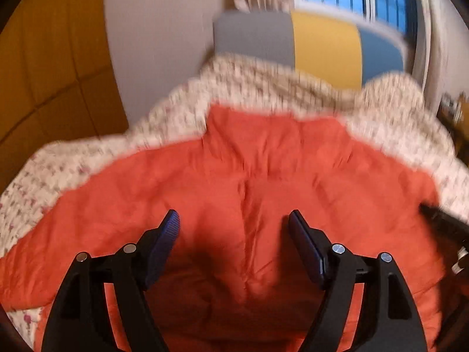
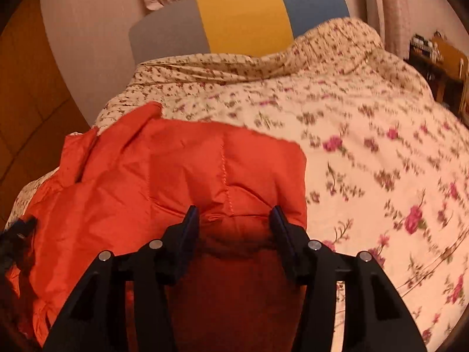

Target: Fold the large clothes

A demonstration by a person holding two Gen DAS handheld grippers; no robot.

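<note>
Orange quilted puffer jacket spread flat on floral cream bedcover. Left gripper spread wide above jacket, nothing pinched. Right gripper spread, straddling jacket fabric, apparently unclamped.

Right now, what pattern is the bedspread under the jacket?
Cream bedspread with small pink-red flowers; clearest in the right wrist view.

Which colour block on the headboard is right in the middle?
The yellow block sits in the middle of the headboard, with the grey block to its left and the blue block to its right.
</note>
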